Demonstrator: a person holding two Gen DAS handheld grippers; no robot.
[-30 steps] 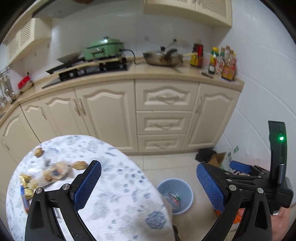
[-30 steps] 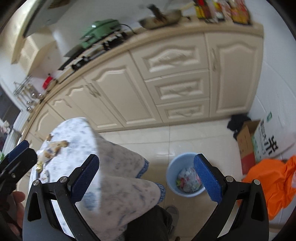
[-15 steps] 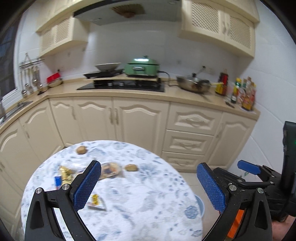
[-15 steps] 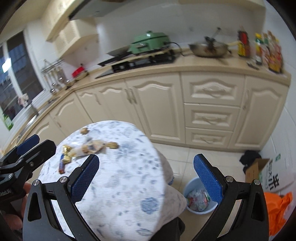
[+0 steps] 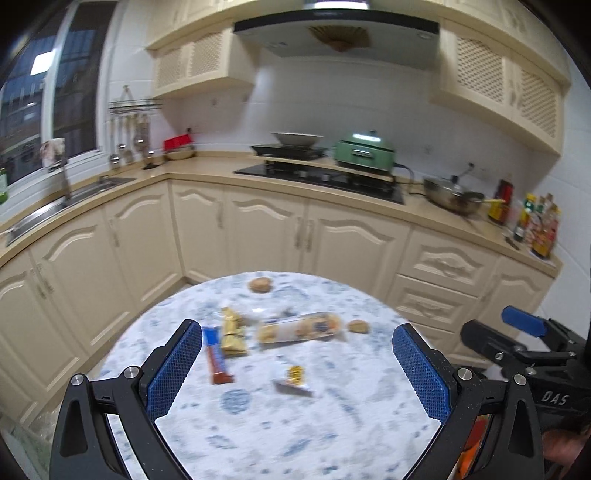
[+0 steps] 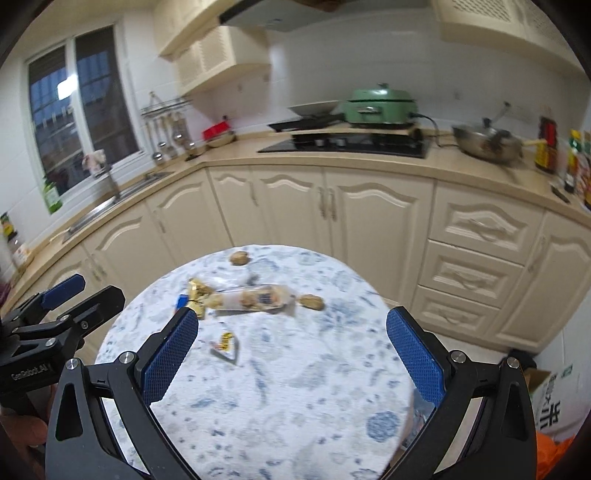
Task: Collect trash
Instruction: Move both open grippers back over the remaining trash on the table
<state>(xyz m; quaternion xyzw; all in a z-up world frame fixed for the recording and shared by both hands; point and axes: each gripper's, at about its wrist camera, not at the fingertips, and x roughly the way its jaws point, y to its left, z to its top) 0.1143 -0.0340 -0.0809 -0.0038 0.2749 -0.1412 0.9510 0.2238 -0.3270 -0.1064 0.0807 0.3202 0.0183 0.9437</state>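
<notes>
From the left wrist, the left gripper (image 5: 297, 365) hangs wide apart and empty above a round table (image 5: 332, 435) scattered with wrappers (image 5: 299, 330), and from the right wrist, the right gripper (image 6: 291, 350) is likewise spread wide, empty, over the same litter.

Cream cabinets (image 5: 258, 229) run under a tan worktop (image 5: 207, 171) along white tiled walls (image 6: 303, 74). A dark window (image 6: 81, 110) sits above the sink (image 5: 92, 186). A range hood (image 5: 336, 33) hangs over the black hob (image 5: 325, 177).
</notes>
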